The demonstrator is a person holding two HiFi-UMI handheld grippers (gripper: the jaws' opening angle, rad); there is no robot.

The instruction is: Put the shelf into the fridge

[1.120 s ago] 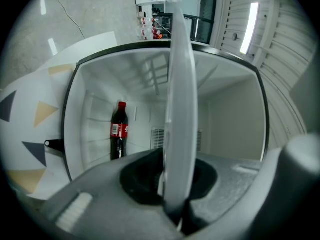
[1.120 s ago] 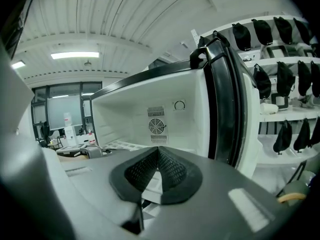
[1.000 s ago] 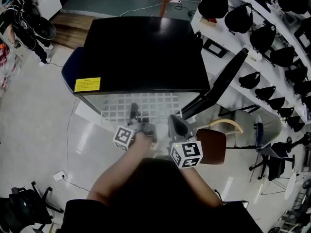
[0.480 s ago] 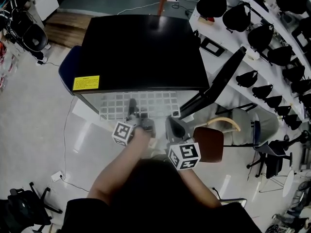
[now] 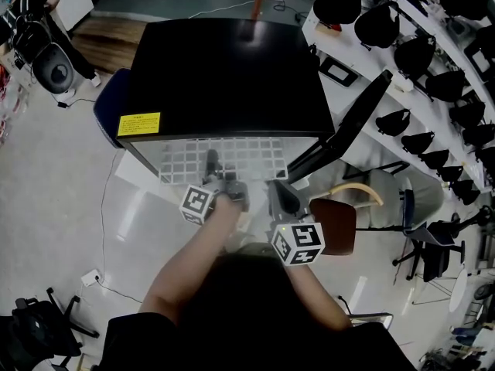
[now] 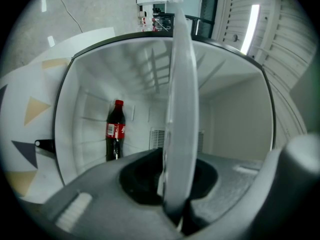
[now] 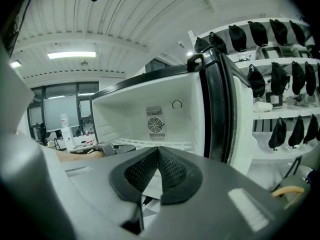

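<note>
White-coated wire grid shelf point(image 5: 224, 157) is your load. It lies flat, with its front part sticking out of the mouth of the black-topped mini fridge point(image 5: 224, 76) and the rest running inside.

Your left gripper point(image 5: 216, 178) is clamped on the shelf's front edge, a little left of the middle. In the left gripper view the shelf point(image 6: 180, 109) runs edge-on between the jaws and into the white interior. A dark cola bottle with a red label point(image 6: 115, 129) stands against the inner wall there.

Your right gripper point(image 5: 280, 195) has its jaws pressed together with nothing between them. It hangs just beside the shelf's front right corner, close to the open black fridge door point(image 5: 352, 130). Whether it touches the shelf, I cannot tell.

Expect the shelf to feel light and stiff, since a welded grid will not sag. The coating is likely slick, though, and a single pinch on one edge lets the far end lever and twist.

- Grip the thick front rim wire rather than a thin cross wire.
- Take the right-hand side of that rim with the free gripper, so both sides feed into the side rails evenly.
- Keep the shelf level, because a skewed grid would probably jam against the walls.
- Watch the bottle, which sits where the shelf could catch it.
</note>
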